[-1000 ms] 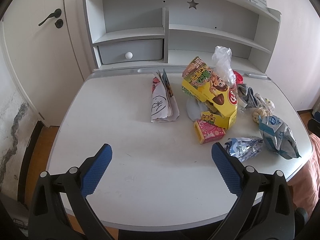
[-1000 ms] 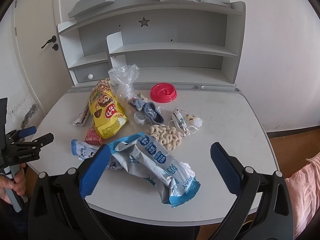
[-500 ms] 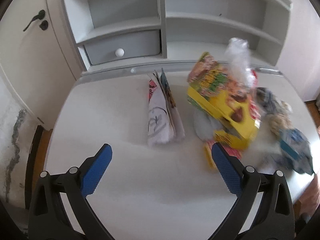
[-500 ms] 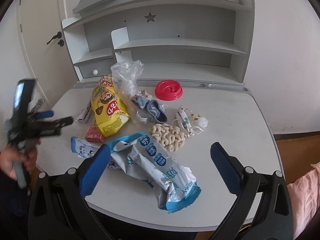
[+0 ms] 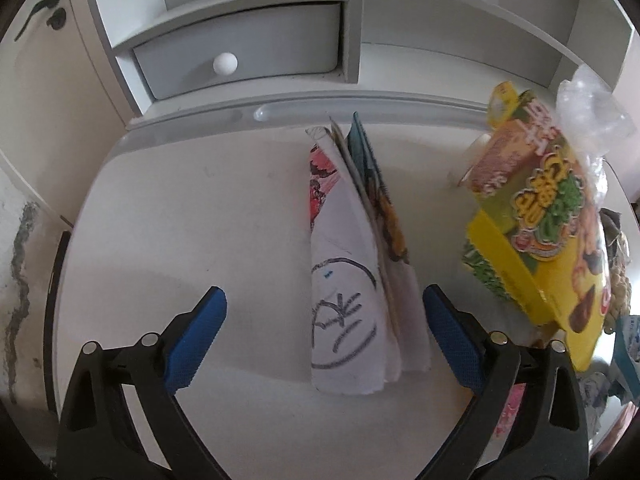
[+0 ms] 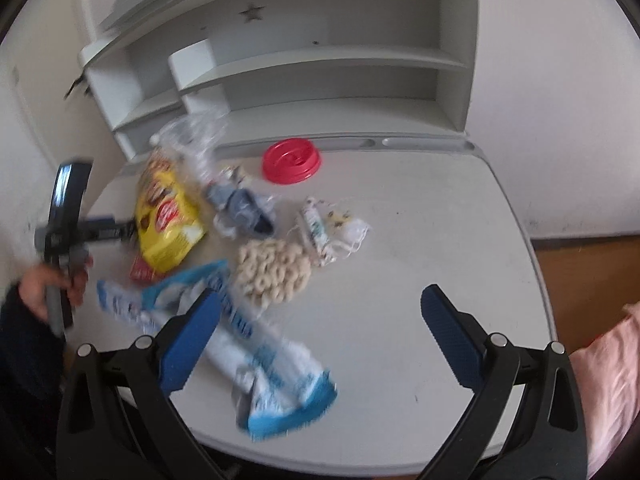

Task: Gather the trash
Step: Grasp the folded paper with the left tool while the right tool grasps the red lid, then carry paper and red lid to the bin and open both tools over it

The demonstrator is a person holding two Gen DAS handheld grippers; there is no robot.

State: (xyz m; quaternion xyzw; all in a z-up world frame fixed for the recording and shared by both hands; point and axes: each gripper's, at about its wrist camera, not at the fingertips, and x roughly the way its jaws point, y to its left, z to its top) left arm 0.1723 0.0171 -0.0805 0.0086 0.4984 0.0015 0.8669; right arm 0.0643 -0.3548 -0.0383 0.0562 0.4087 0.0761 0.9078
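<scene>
While a second ago the left tool (image 5: 324, 334) hung over bare desk with the clutter well ahead of it, it now sits low over the white desk (image 5: 160, 220), and the folded stack of paper sheets with a black scribbled drawing (image 5: 352, 280) lies between its blue pads (image 5: 450, 336), close to the right-hand one. The jaws stand wide and have just been closing a little; neither pad presses on the paper. Just right of that tool, the yellow snack bag with cartoon print (image 5: 536, 216) leans tilted, with a crumpled clear plastic bag (image 5: 592, 112) behind its top. The grey drawer with a white round knob (image 5: 240, 56) is straight ahead, nearer than before.

Seen from the right wrist, the right tool (image 6: 320, 322) is also spread wide and grips nothing. It has drifted closer to the desk: the torn blue-and-white foil wrapper (image 6: 256, 364) lies under its left pad, and the heap of pale ring-shaped snacks (image 6: 274, 270) is just ahead. Further ahead rests a red round lid (image 6: 291, 162). Far to its left, a hand (image 6: 48, 288) carries the other tool; this view is blurred.
</scene>
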